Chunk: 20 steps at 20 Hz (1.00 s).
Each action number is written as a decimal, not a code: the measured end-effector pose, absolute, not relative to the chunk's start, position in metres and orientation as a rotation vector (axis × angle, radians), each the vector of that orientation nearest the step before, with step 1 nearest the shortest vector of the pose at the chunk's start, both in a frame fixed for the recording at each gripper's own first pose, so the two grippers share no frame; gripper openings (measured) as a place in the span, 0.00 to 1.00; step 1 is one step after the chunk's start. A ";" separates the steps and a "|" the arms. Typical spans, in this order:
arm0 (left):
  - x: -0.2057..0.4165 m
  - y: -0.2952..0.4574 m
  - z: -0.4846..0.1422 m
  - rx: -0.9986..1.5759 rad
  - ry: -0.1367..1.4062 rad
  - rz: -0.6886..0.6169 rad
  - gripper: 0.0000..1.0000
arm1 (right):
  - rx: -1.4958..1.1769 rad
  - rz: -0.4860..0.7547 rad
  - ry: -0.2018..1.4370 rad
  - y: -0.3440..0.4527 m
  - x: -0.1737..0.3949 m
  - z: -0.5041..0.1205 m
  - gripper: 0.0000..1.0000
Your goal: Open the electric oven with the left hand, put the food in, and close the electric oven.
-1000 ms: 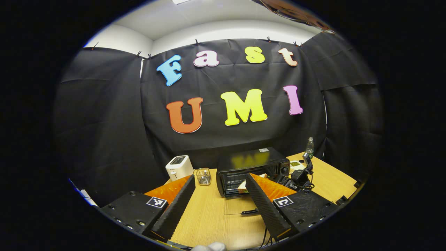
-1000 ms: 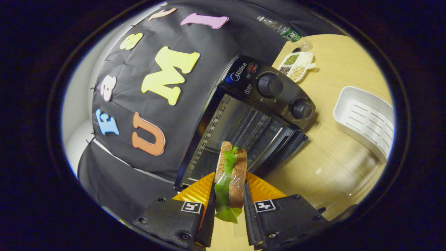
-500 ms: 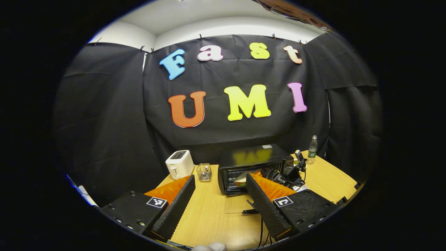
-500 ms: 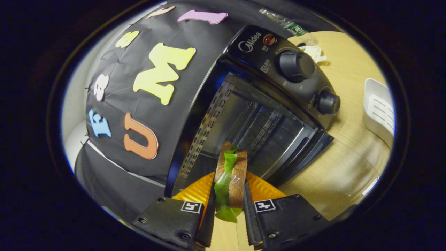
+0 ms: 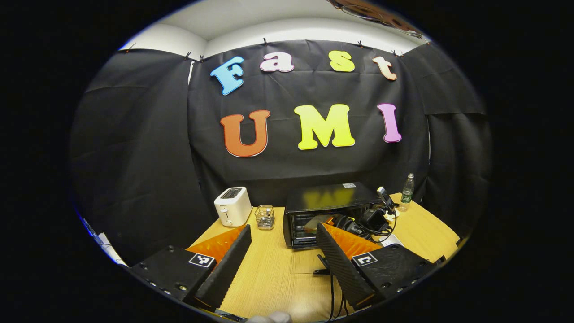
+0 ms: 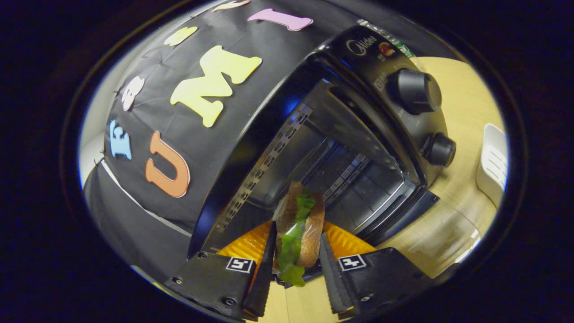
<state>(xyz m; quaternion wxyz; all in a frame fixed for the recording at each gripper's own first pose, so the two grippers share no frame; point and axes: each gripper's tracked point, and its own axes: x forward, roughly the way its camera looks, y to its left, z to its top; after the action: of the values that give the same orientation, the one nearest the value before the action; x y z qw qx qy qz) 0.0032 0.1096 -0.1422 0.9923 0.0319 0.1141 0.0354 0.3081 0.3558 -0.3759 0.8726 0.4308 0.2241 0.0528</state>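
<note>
The black electric oven (image 5: 329,207) stands at the back of the wooden table with its glass door lowered flat toward me; the door's dark handle (image 5: 322,271) lies near my right finger. My left gripper (image 5: 282,232) hangs open over the table in front of the oven, holding nothing. In the right gripper view the oven cavity (image 6: 332,161) is close, and a sandwich (image 6: 299,229) of brown bread and green lettuce in clear wrap sits at its mouth. My right gripper (image 6: 297,229) is shut on the sandwich. The right gripper (image 5: 363,220) with its cables reaches to the oven front.
A white toaster (image 5: 232,206) and a small wire basket (image 5: 265,217) stand left of the oven. A plastic bottle (image 5: 407,190) is at the back right. Two knobs (image 6: 415,91) sit on the oven's panel, and a white tray (image 6: 491,163) lies to its right.
The right gripper has carried the sandwich forward, from in front of the oven to its opening. The left gripper has drawn back a little and stays open.
</note>
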 end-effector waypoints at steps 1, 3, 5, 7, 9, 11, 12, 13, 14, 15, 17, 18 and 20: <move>0.004 0.110 -0.142 0.063 0.228 0.071 0.95 | 0.862 0.102 0.476 0.353 0.307 -0.377 0.45; 0.006 0.111 -0.141 0.061 0.224 0.069 0.95 | 0.793 0.095 0.496 0.349 0.306 -0.379 0.58; 0.008 0.111 -0.141 0.059 0.225 0.064 0.95 | 0.717 0.078 0.502 0.342 0.305 -0.381 0.85; 0.008 0.112 -0.139 0.058 0.220 0.062 0.95 | 0.628 0.061 0.475 0.331 0.305 -0.374 0.87; 0.009 0.112 -0.139 0.051 0.217 0.059 0.95 | 0.527 0.057 0.454 0.321 0.300 -0.364 0.88; 0.010 0.113 -0.137 0.047 0.209 0.060 0.95 | 0.464 0.069 0.435 0.313 0.294 -0.352 0.89; 0.011 0.113 -0.136 0.044 0.204 0.058 0.95 | 0.442 0.082 0.430 0.310 0.288 -0.346 0.89; 0.011 0.113 -0.135 0.042 0.201 0.059 0.95 | 0.421 0.091 0.426 0.307 0.279 -0.339 0.89; 0.011 0.114 -0.133 0.040 0.198 0.059 0.95 | 0.378 0.099 0.422 0.301 0.268 -0.333 0.89; 0.012 0.114 -0.132 0.038 0.193 0.057 0.95 | 0.335 0.108 0.420 0.295 0.256 -0.325 0.89; 0.011 0.113 -0.129 0.037 0.187 0.053 0.95 | 0.269 0.116 0.405 0.279 0.233 -0.308 1.00; 0.010 0.112 -0.126 0.038 0.183 0.052 0.95 | 0.255 0.118 0.402 0.269 0.221 -0.298 0.89; 0.009 0.111 -0.123 0.041 0.176 0.044 0.95 | 0.213 0.129 0.392 0.249 0.195 -0.277 0.89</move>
<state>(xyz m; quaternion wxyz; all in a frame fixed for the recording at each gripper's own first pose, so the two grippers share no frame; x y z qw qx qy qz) 0.0094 0.1109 -0.1234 0.9957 0.0205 0.0880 0.0221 0.1951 0.2487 -0.2774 0.9732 0.1053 0.1943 0.0640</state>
